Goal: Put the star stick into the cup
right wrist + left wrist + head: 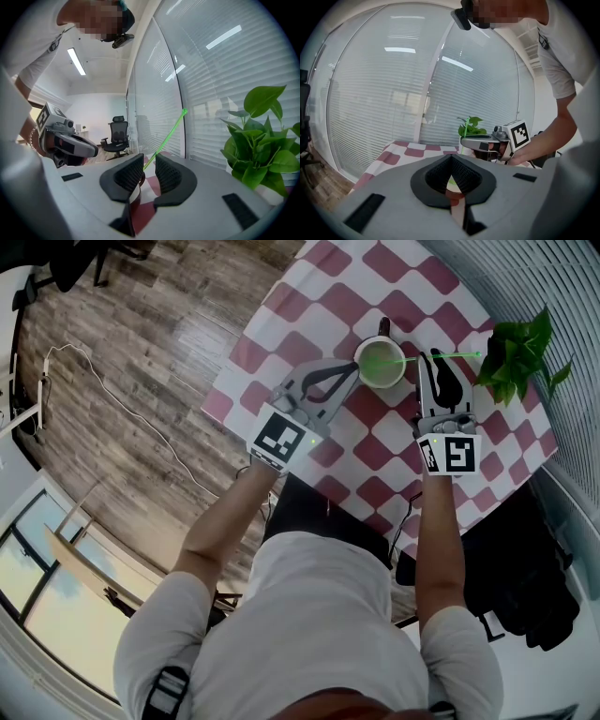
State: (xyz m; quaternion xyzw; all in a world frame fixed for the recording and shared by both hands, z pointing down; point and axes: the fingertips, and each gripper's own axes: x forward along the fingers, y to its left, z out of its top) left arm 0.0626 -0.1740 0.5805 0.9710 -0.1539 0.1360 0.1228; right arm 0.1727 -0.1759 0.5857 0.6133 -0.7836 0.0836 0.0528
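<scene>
A white cup (380,363) with a green inside stands on the checked tablecloth (375,442). The thin green star stick (441,356) rests in it and leans out to the right, its star end (478,354) near the plant. My left gripper (352,373) reaches the cup's left side, and its pads (440,176) pinch the cup's rim in the left gripper view. My right gripper (437,360) is to the right of the cup. In the right gripper view its jaws (149,171) stand apart, and the stick (166,138) passes through the gap without being pressed.
A potted green plant (516,357) stands at the table's right edge, close to the right gripper and the stick's tip. Window blinds run behind the table. Wood floor with a cable (122,399) lies to the left. A dark bag (525,587) sits at lower right.
</scene>
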